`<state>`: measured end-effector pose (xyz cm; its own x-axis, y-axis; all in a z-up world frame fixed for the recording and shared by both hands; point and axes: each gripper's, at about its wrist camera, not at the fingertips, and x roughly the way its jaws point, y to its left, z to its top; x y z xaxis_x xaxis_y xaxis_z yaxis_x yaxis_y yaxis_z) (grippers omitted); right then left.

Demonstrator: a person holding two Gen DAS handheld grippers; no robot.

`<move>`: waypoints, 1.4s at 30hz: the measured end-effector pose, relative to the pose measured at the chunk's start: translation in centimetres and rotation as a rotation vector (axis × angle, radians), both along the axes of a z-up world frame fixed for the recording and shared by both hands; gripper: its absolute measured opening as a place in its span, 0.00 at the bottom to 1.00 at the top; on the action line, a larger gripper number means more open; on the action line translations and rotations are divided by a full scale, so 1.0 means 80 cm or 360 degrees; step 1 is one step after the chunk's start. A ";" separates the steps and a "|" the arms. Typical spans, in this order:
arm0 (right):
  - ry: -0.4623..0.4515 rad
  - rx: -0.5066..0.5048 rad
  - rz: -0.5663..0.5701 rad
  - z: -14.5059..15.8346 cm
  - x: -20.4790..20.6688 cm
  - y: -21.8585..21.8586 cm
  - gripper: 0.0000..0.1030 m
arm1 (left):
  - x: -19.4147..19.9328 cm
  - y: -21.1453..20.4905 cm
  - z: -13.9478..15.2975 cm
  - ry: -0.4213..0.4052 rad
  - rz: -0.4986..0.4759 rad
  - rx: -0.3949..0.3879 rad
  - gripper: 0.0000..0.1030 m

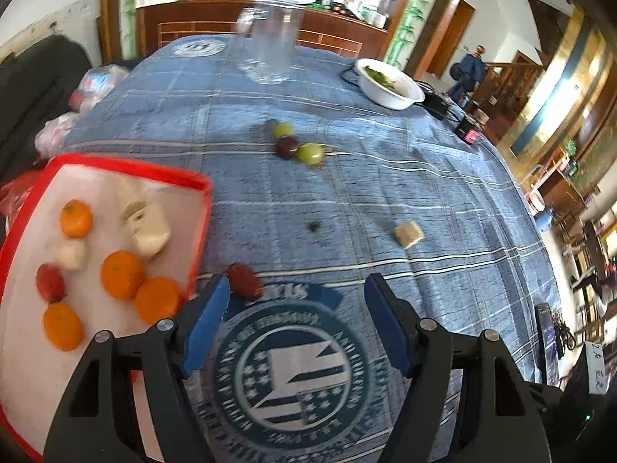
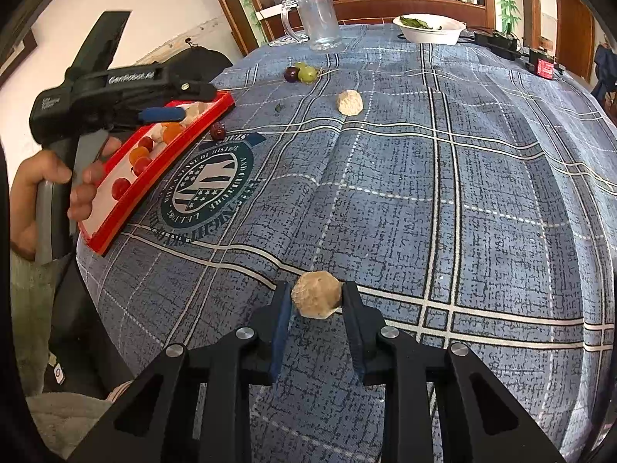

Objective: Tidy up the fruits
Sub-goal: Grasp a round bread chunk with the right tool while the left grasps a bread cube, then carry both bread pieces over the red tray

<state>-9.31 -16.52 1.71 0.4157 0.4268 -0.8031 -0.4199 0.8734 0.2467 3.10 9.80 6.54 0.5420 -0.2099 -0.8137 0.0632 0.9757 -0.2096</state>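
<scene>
A red-rimmed white tray (image 1: 200, 185) at the left holds several oranges (image 1: 122, 274), a red fruit (image 1: 50, 282) and pale beige lumps (image 1: 148, 227). My left gripper (image 1: 297, 289) is open and empty beside the tray's corner, with a dark red fruit (image 1: 243, 281) just past its left finger. Two green fruits and a dark one (image 1: 297, 146) lie mid-table, with a beige lump (image 1: 409, 234) to the right. My right gripper (image 2: 314, 293) is shut on a beige lump (image 2: 317, 295) above the cloth. The right wrist view also shows the tray (image 2: 162, 171) and the left gripper (image 2: 162, 114) over it.
A glass mug (image 1: 272, 44) and a white bowl with greens (image 1: 389, 83) stand at the table's far side. Black devices (image 1: 468, 129) lie near the right edge. Plastic bags (image 1: 92, 88) sit off the left edge. A blue checked cloth (image 2: 462, 193) covers the table.
</scene>
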 end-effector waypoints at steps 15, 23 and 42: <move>0.0008 0.0045 0.0016 -0.001 0.007 0.000 0.27 | 0.091 -0.157 -0.047 -0.0010 -0.0324 0.0243 0.57; 0.0012 0.0048 0.0029 -0.003 0.011 -0.003 0.27 | 0.096 -0.165 -0.067 0.0032 -0.0324 0.0250 0.40; 0.0008 0.0065 0.0028 0.003 0.011 0.000 0.27 | 0.062 -0.152 -0.045 -0.0062 -0.0343 0.0206 0.27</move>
<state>-8.43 -16.56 1.99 0.4041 0.4662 -0.7870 -0.4337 0.8552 0.2839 8.09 -2.37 2.91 0.5274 -0.2197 -0.8207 0.2783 0.9574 -0.0774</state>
